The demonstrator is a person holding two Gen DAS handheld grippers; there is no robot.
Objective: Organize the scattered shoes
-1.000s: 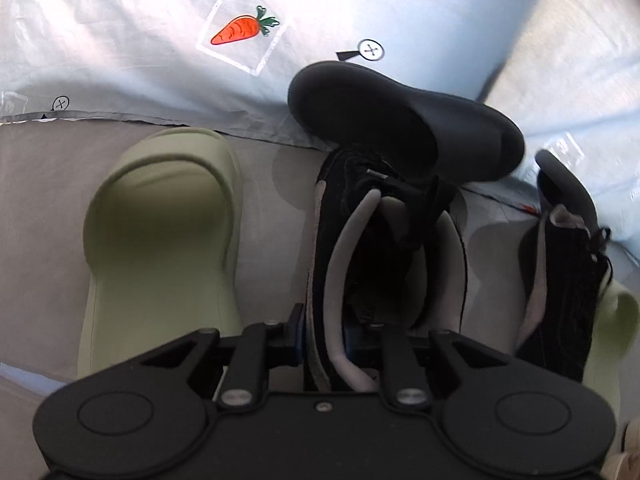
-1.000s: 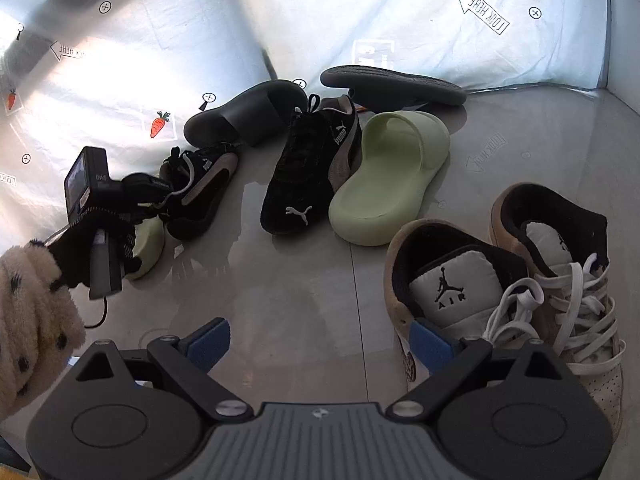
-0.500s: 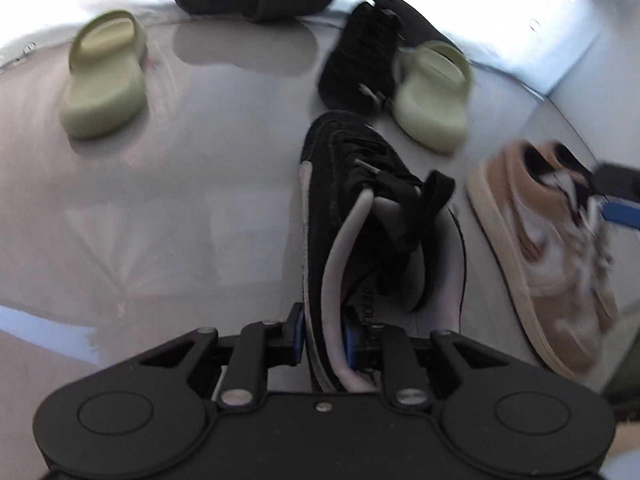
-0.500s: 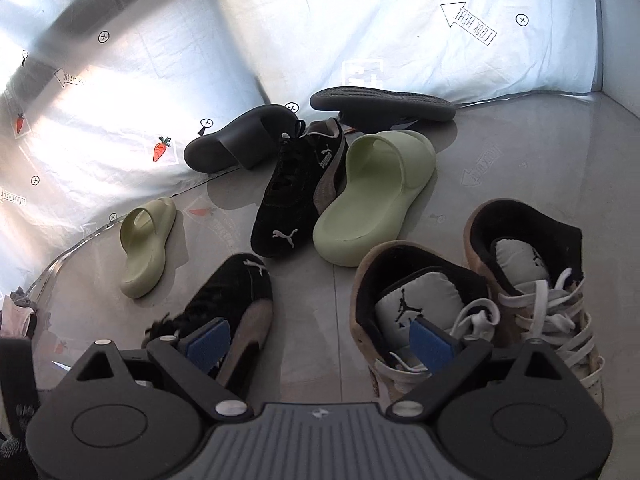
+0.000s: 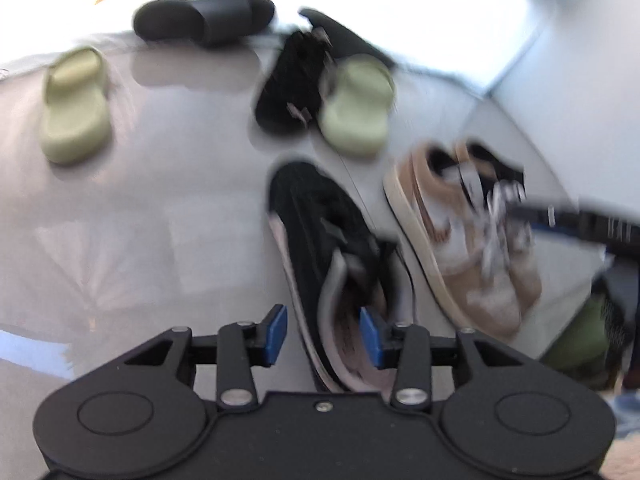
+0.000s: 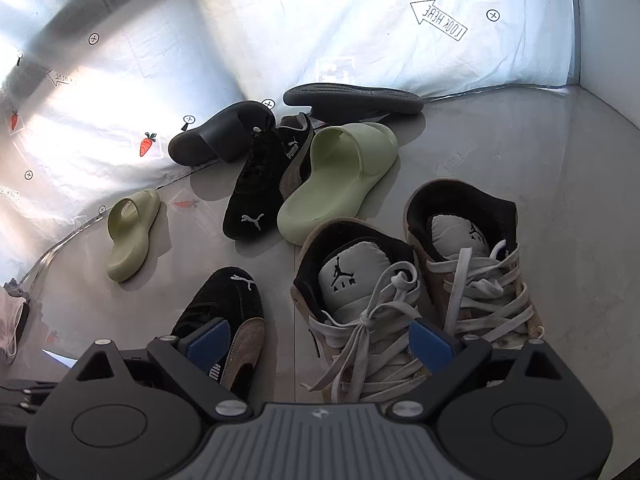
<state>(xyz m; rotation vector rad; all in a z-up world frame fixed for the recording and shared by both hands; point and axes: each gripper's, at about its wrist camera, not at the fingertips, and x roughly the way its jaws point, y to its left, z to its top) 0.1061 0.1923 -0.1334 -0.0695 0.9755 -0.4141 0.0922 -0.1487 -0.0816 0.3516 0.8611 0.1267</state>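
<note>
Left wrist view: the left gripper [image 5: 323,334] is seen with jaws opening, its blue pads clear of the black suede sneaker [image 5: 332,256] resting on the grey floor [image 5: 168,208] between them. The right gripper [image 6: 320,346] is held with jaws apart above the tan high-top sneakers [image 6: 404,300].

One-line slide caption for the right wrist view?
Open right gripper over paired tan sneakers; black sneakers, green and black slides scattered.

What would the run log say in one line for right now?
left gripper: fingers opening, black sneaker heel between | right gripper: open over tan sneakers
</note>
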